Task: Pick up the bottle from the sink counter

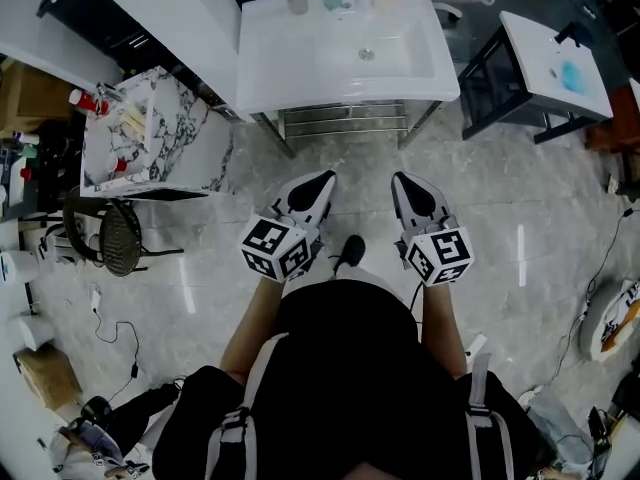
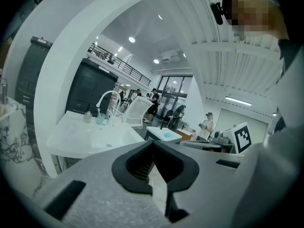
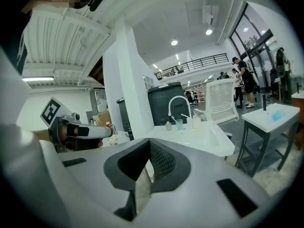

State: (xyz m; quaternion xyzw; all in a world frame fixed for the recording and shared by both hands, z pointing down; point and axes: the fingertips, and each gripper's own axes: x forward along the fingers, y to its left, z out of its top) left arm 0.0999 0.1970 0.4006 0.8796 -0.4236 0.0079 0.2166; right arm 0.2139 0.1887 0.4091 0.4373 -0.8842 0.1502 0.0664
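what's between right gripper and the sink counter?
Only marble floor, per the head view; nothing stands between the right gripper and the sink counter.

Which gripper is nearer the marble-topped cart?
Left. The left gripper is just right of the marble-topped cart; the right gripper is farther right, beyond it.

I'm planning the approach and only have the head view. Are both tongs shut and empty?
Observer: The left gripper view shows the left gripper with its tongs pressed together and nothing between them.
Operator: And the right?
Observer: In its own view the right gripper is likewise shut and empty.
Operator: Anything tall ahead?
Observer: A white arched faucet rises behind the small bottle and the teal cup.
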